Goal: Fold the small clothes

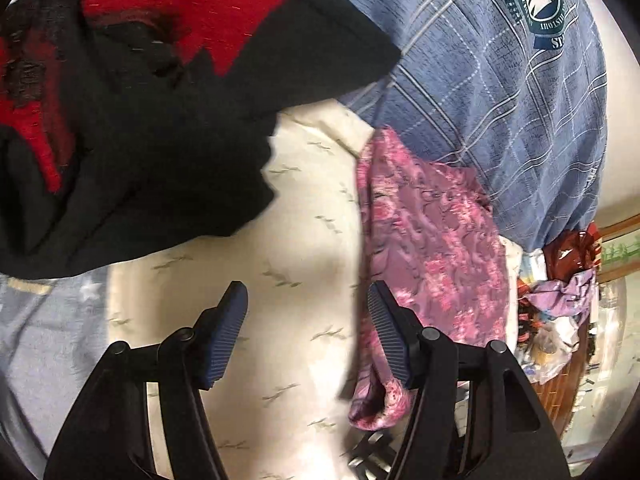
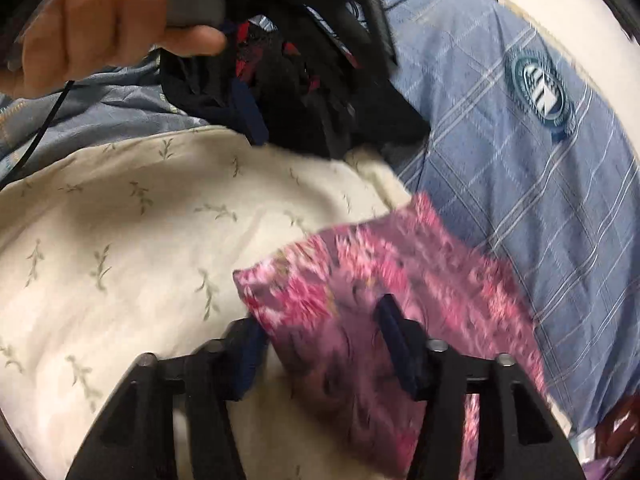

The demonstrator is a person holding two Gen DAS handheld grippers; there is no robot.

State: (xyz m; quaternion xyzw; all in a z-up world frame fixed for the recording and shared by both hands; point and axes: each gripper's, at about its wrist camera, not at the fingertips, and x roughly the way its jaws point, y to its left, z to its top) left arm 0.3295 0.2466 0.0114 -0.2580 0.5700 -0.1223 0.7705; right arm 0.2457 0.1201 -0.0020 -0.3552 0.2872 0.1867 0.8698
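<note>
A small pink floral garment (image 1: pixel 432 240) lies on a cream leaf-print sheet (image 1: pixel 288 240). My left gripper (image 1: pixel 306 292) is open above the sheet, its right finger (image 1: pixel 384 328) touching the garment's left edge. In the right wrist view the pink garment (image 2: pixel 384 280) is blurred and lies between and over my right gripper's (image 2: pixel 320 320) wide-open fingers; no grip on the cloth shows. A black and red garment (image 1: pixel 140 92) lies at the upper left, also in the right wrist view (image 2: pixel 304 80).
A blue plaid cloth with a round green emblem (image 1: pixel 500 80) lies to the right, also in the right wrist view (image 2: pixel 520 140). The hand holding the left gripper (image 2: pixel 100 24) shows at the top left. Cluttered items (image 1: pixel 560 308) sit beyond the bed's right edge.
</note>
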